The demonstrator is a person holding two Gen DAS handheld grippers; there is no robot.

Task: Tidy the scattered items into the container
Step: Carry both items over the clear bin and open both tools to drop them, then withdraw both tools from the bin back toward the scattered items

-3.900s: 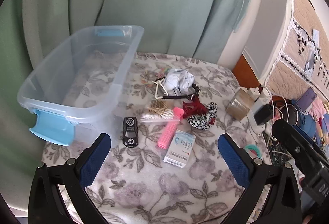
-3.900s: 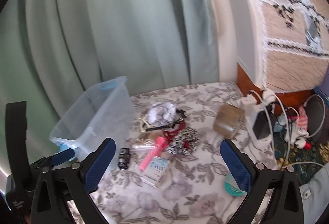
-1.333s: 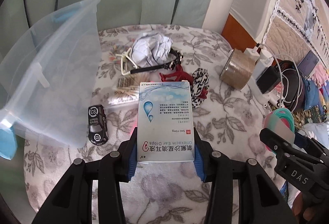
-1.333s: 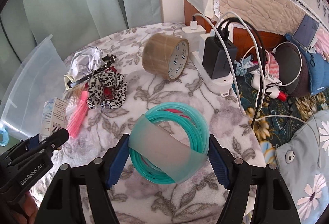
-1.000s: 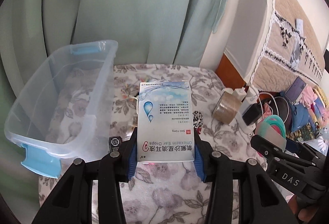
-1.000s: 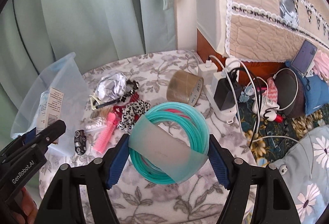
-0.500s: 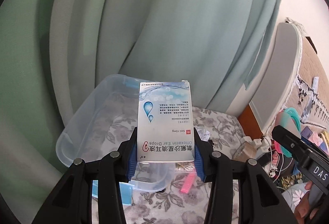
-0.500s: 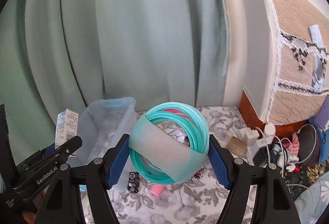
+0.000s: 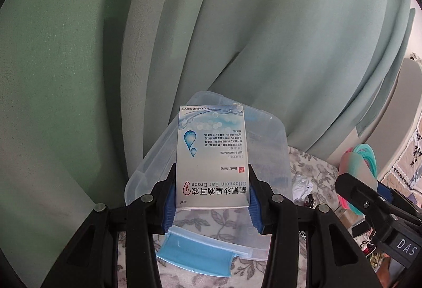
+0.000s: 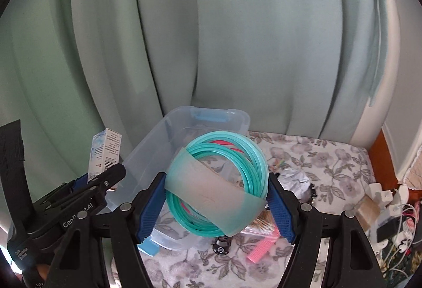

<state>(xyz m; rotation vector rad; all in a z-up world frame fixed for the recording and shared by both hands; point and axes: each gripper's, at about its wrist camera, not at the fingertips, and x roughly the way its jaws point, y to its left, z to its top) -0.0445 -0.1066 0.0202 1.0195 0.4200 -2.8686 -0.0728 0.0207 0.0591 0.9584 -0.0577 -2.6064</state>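
My left gripper (image 9: 212, 198) is shut on a white and blue ear-drops box (image 9: 212, 156), held upright above the near end of the clear plastic container (image 9: 274, 156). In the right wrist view that box (image 10: 105, 153) and the left gripper (image 10: 105, 177) appear at the left, beside the container (image 10: 158, 145). My right gripper (image 10: 216, 198) is shut on a coil of teal rings in a frosted band (image 10: 219, 182), raised in front of the container. The coil (image 9: 361, 164) shows at the right of the left wrist view. The container's floor looks bare where it shows.
On the floral cloth (image 10: 316, 156) lie crumpled foil (image 10: 292, 179), a pink comb (image 10: 263, 243), a black toy car (image 10: 221, 248) and a bag of cotton swabs (image 10: 261, 224). A tape roll (image 10: 366, 211) and power strip (image 10: 387, 214) sit right. Green curtains (image 10: 211, 37) hang behind.
Both grippers have risen and swung left toward the container, each keeping its load. The scattered items have dropped low in both views and the curtain fills most of them.
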